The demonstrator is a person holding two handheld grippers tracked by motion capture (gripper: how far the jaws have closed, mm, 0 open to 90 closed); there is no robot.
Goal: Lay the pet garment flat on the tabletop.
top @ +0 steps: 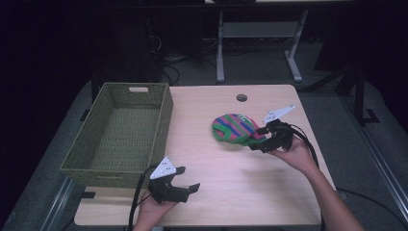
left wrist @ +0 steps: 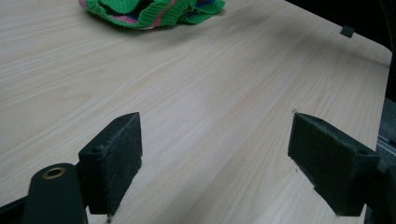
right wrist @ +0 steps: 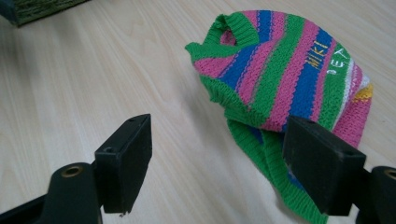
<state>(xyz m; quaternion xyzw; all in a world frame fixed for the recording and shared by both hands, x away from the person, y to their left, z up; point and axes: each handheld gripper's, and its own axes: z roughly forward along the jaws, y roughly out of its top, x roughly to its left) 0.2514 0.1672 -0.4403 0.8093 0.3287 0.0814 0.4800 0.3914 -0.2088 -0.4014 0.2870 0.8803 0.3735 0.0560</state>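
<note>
Right tongs (right wrist: 217, 158) gape beside striped sweater (right wrist: 289, 70) — lettered "PET".

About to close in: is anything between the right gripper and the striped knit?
Nothing visible. The right gripper is open right at the striped knit's near edge, with bare table between its jaws.

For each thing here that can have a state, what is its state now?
Sweater: crumpled, lying on the table, not gripped.
Basket: upright, nothing inside.
Left gripper: open, above bare wood.
Right gripper: open, jaws at the sweater's near edge; whether they touch it cannot be told.
</note>
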